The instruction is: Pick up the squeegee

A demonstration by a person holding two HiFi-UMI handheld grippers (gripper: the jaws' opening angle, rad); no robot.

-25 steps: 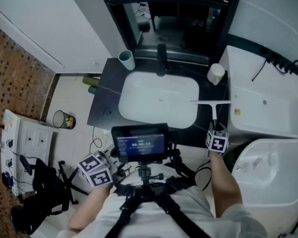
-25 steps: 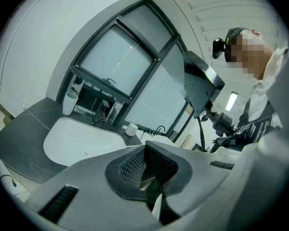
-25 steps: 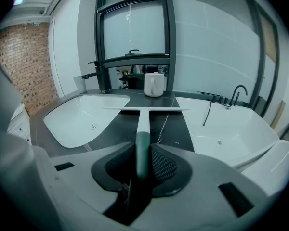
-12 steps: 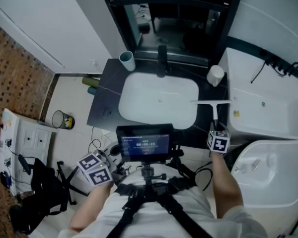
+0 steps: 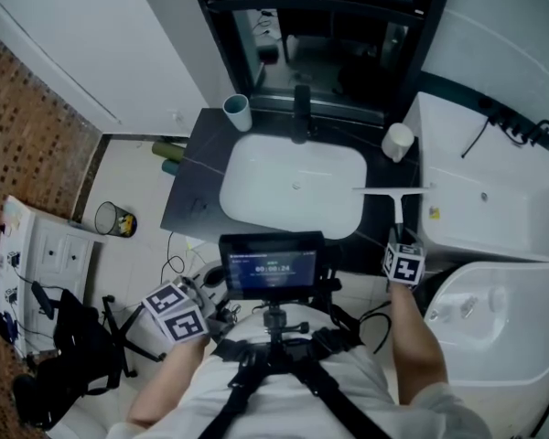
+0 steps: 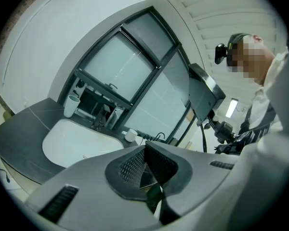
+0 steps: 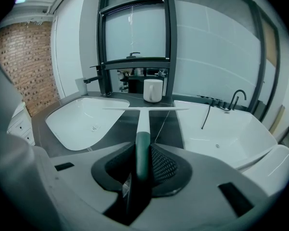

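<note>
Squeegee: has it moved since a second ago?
No. In the head view the squeegee still lies below the white cup at the basin's right rim, the right gripper shut on its handle.

Squeegee (image 7: 143, 126) white with a dark green handle; counter (image 5: 194, 190) dark grey; sink (image 5: 293, 190) and mug (image 5: 397, 141) white; cup (image 5: 237, 112) pale teal; brick wall (image 7: 24, 66) red-brown.

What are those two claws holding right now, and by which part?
The right gripper is shut on the squeegee, clamping the dark green end of its handle. The left gripper is shut and holds nothing.
</note>
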